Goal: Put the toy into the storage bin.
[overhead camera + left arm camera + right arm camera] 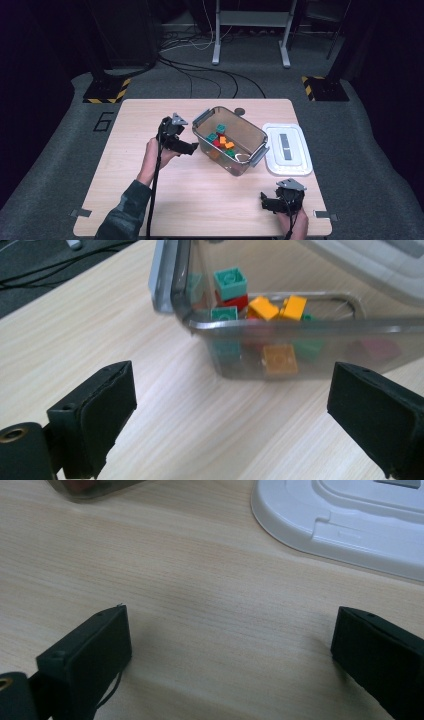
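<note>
Left gripper [192, 148]: jaws spread wide with nothing between them — only bare table shows in the gap in the left gripper view.
Bin [206, 142]: clear plastic, lid off, standing just ahead of the left gripper's jaws; its near wall [300, 347] faces them, close but not touching.
Bricks [260, 307]: a loose heap inside the bin, beyond the left jaws — green ones, yellow-orange ones, a red one beneath, and an orange one [280, 360] low behind the near wall.
Latch [162, 275]: grey clip on the bin's end, ahead and to the left of the left jaws.
Right gripper [265, 202]: jaws wide apart and empty, hovering low over bare table near its front edge, well apart from the bin.
Lid [350, 525]: white, lying flat on the table ahead of the right gripper's jaws and toward its right jaw — beside the bin, not on it.
Table [150, 200]: pale wood under both grippers.
</note>
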A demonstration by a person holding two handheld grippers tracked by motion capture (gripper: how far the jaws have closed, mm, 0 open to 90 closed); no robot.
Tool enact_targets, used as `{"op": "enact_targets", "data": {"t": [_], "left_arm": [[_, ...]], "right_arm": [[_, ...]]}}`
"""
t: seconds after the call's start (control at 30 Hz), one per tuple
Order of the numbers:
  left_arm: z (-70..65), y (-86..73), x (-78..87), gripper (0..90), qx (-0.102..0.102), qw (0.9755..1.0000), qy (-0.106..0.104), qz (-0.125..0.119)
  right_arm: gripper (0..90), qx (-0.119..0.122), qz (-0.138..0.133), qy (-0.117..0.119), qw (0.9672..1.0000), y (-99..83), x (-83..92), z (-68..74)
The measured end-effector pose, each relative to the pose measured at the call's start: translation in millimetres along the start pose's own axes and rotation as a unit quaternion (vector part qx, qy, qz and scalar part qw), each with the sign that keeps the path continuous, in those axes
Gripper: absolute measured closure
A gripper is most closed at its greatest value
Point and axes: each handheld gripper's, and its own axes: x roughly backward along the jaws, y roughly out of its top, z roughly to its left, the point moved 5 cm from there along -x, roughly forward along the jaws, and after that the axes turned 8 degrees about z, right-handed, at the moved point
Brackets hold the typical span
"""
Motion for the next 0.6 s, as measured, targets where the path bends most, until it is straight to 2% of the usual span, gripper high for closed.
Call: {"op": "enact_targets", "data": {"t": [0.37,0.5,0.6], "left_arm": [[-0.1,-58.1,-16.8,4.0,0.022,0.9995,-0.001,0.021],[-1.6,-81.3,-26.3,1.9,0.028,0.9987,-0.002,0.043],[-3.3,-95.9,-31.1,1.3,0.034,0.9982,0.004,0.049]], "right_arm": [[1.7,0.000,0.000,0.000,1.0000,0.0,0.0,0.0],[1.7,0.000,0.000,0.000,1.0000,0.0,0.0,0.0],[1.7,0.000,0.000,0.000,1.0000,0.0,0.0,0.0]]}}
